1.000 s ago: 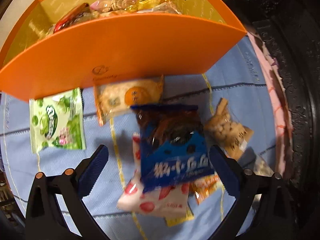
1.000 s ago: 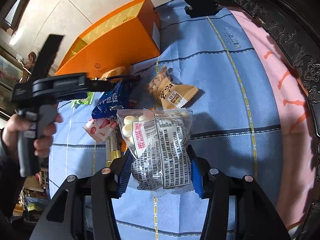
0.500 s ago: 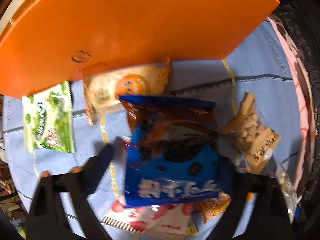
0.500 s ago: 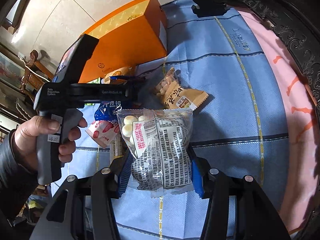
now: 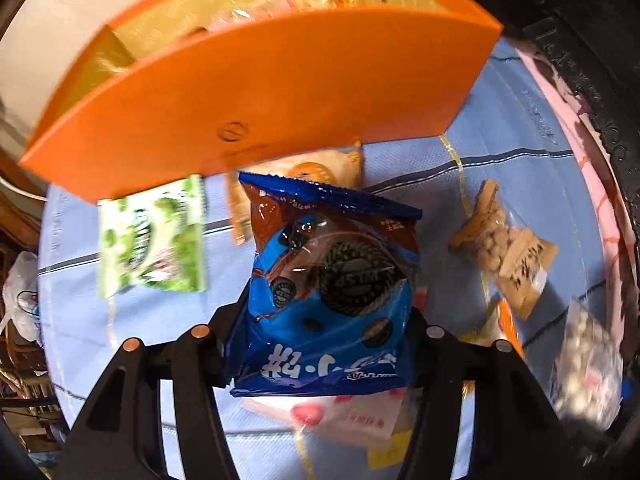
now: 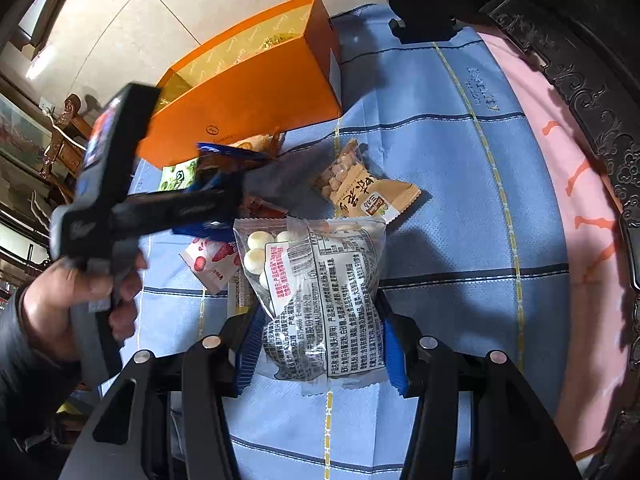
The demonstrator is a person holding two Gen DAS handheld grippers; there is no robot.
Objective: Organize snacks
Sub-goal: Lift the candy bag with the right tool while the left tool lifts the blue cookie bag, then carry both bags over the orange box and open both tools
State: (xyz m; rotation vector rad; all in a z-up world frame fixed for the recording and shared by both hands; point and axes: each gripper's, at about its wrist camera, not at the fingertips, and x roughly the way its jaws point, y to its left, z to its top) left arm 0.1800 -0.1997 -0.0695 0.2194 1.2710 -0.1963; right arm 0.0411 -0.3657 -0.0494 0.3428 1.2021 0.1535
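The left gripper [image 5: 324,320] has its jaws pinching a glossy blue plastic packet of dark sandwich cookies [image 5: 332,284], gripped at the packet's lower half. The packet's long axis runs along the fingers, its crimped top edge pointing toward the tall orange cardboard box with a gold lining [image 5: 260,92]; its front shows round black cookies on a blue and brown ground, with white lettering near the bottom. In the right wrist view the packet [image 6: 224,160] is raised off the blue checked tablecloth [image 6: 440,152], just in front of the orange box. The right gripper [image 6: 320,344] has its jaws closed on a clear plastic bag of small white round sweets [image 6: 316,292], printed back face up, long axis along the fingers and sealed top pointing toward the orange box. On the cloth in front of that box lie a green and white sachet [image 5: 152,236] at its left end, a pale orange-printed packet [image 5: 316,168] touching its base, a tan bag of nuts [image 5: 508,248] off its right end, and a white packet with red strawberries [image 5: 344,416] farther from it, under the held cookies. Wrapped snacks show inside the box, blurred.
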